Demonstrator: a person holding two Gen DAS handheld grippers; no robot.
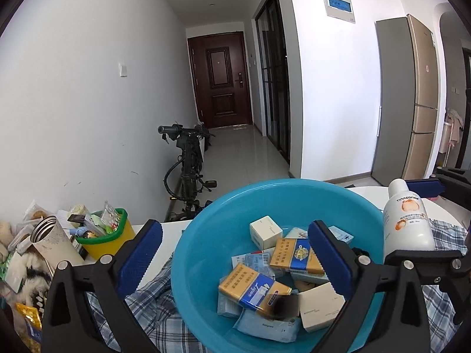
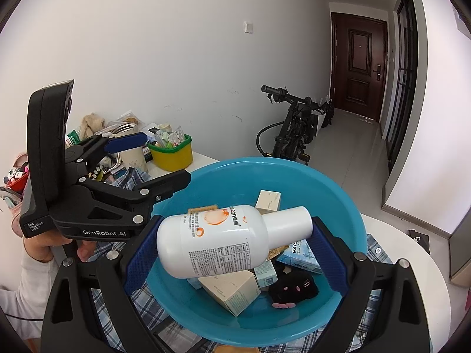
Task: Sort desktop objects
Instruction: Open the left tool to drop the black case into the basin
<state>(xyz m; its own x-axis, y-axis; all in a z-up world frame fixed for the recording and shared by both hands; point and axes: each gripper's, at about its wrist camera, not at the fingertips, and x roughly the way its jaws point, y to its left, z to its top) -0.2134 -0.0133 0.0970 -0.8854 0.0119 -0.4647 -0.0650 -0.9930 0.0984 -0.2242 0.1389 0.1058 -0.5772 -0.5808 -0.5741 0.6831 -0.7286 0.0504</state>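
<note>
A blue plastic basin (image 1: 206, 235) (image 2: 338, 200) sits on a plaid cloth and holds several small boxes and packets. My right gripper (image 2: 232, 244) is shut on a white lotion bottle (image 2: 229, 238), holding it sideways over the basin. The bottle also shows in the left wrist view (image 1: 407, 217), above the basin's right rim. My left gripper (image 1: 235, 253) is open and empty, its fingers either side of the basin's left half. In the right wrist view it (image 2: 159, 158) shows at the basin's left rim.
A yellow and green tub (image 1: 103, 235) (image 2: 173, 150) of small items, a metal flask (image 1: 50, 235) and clutter stand at the table's left. A black plush toy (image 2: 291, 288) lies in the basin. A bicycle (image 1: 188, 170) leans on the wall beyond the table.
</note>
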